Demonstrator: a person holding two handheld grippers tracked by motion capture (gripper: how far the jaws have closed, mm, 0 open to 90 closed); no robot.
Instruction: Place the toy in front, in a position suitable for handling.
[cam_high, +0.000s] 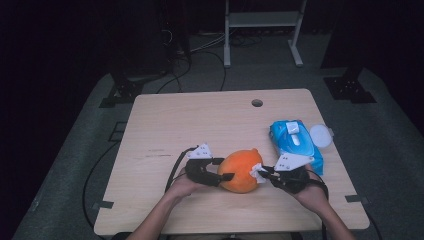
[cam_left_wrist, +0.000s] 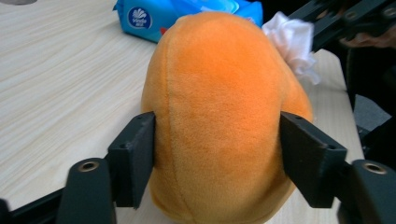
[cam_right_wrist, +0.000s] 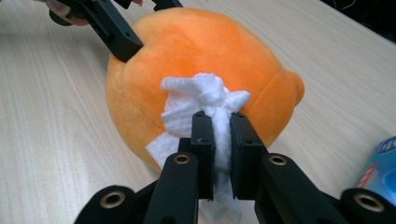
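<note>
Where the table (cam_high: 165, 130) nears the person's edge, an orange plush toy (cam_high: 240, 171) rests. Left gripper (cam_high: 223, 176): fingers (cam_left_wrist: 133, 158) spread wide, clamped on both flanks of the toy. Right gripper (cam_high: 263, 173): fingers (cam_right_wrist: 204, 140) narrow, pinching a crumpled white tissue (cam_right_wrist: 201, 100) pressed against the toy. Blue wipes pack (cam_high: 296, 142): just beyond the toy, toward the right gripper's side.

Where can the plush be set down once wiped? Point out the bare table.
Bare: the table's whole left half and far strip, round to the cable hole. Crowded: the right edge, with the wet-wipes pack and white lid, and the near centre around the orange plush.
</note>
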